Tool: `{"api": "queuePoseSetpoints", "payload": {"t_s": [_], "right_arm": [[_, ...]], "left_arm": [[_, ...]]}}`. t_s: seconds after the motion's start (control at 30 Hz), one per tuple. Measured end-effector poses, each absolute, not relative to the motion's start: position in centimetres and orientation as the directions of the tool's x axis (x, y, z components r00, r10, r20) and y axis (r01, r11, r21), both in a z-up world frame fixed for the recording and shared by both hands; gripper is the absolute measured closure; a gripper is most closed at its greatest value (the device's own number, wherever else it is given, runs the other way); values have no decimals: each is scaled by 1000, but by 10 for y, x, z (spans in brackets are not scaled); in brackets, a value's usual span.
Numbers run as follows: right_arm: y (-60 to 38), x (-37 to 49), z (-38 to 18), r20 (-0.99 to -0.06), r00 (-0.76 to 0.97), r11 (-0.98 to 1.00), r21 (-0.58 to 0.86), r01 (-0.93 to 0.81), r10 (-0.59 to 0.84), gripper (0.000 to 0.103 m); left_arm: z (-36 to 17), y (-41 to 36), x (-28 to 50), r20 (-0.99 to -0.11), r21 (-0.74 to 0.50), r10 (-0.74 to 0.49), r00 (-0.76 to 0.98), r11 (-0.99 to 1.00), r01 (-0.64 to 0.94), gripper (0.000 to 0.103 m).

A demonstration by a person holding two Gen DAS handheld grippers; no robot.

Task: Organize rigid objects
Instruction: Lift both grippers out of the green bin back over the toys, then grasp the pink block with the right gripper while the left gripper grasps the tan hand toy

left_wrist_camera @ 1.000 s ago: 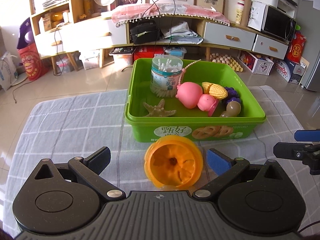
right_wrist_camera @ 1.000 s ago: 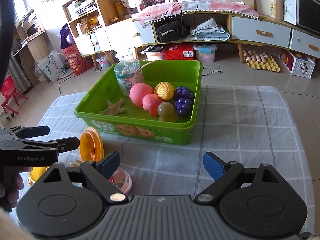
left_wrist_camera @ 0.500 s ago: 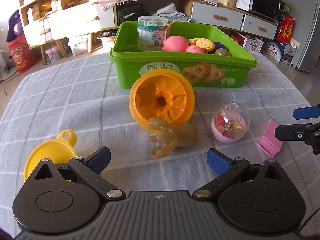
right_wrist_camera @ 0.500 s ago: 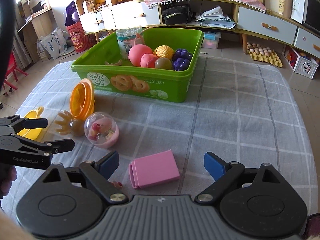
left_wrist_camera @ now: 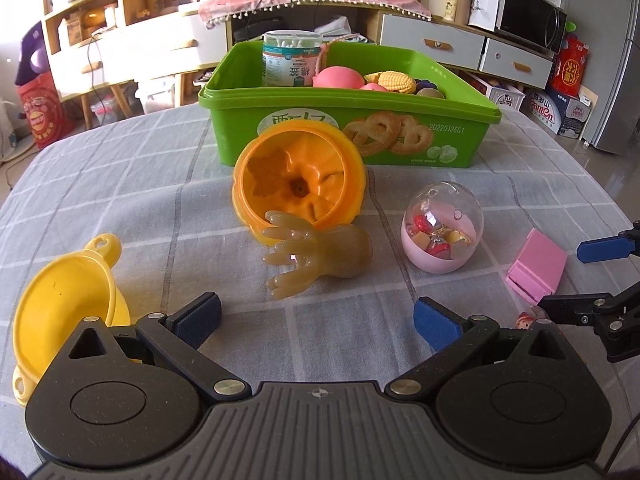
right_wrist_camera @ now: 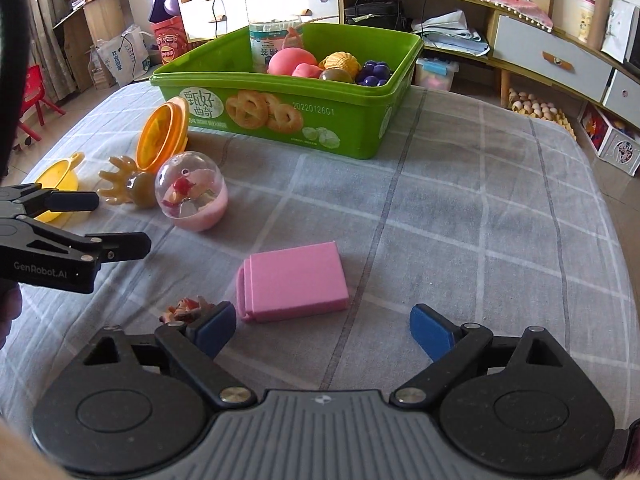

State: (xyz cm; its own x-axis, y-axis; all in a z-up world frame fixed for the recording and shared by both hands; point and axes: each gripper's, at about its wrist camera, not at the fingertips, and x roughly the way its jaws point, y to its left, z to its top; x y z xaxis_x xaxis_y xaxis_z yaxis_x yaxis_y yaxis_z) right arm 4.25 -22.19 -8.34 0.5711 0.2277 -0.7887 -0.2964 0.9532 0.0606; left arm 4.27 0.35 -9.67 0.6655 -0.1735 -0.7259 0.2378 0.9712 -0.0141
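Note:
A green bin (left_wrist_camera: 348, 136) (right_wrist_camera: 280, 120) holding toy food and a cotton-swab jar stands at the far side of the checked cloth. In front of it lie an orange pumpkin half (left_wrist_camera: 300, 184), a tan rubber hand (left_wrist_camera: 316, 256), a pink capsule egg (left_wrist_camera: 442, 228) (right_wrist_camera: 191, 192), a pink box (right_wrist_camera: 294, 282) (left_wrist_camera: 538, 266) and a yellow funnel (left_wrist_camera: 64, 304). My left gripper (left_wrist_camera: 316, 318) is open, just short of the rubber hand. My right gripper (right_wrist_camera: 324, 328) has its jaws opening, with the pink box just ahead and nothing pressed between them.
A tiny figurine (right_wrist_camera: 186, 306) lies by the right gripper's left finger. The left gripper (right_wrist_camera: 112, 222) reaches in from the left of the right wrist view. Shelves, drawers and boxes stand on the floor beyond the table. Bare cloth stretches to the right of the pink box.
Both grippers have sunk toward the cloth and drawn nearer to the loose toys. The pink box has come into view just ahead of the right gripper. No object has moved.

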Motion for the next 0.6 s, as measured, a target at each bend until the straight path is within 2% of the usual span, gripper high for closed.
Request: {"api": "queuePoseSetpoints", "payload": {"t_s": [0.1,0.3,0.6], "right_arm": [[-216,38,-88,-771,597,946,19,-325,221,27],[-214,39,-93,-740,628,942,23,-334,240,23],[-212,39,-99,-687,680,942,20,-335,257,22]], "left_arm": [[-99,-2,40,-709,3,-165,686,971,237,4],[-105,-12,36,-665,21,-162,729,972,235,4],[-107,-19,39,-641,23,-148,753,977,211,5]]}}
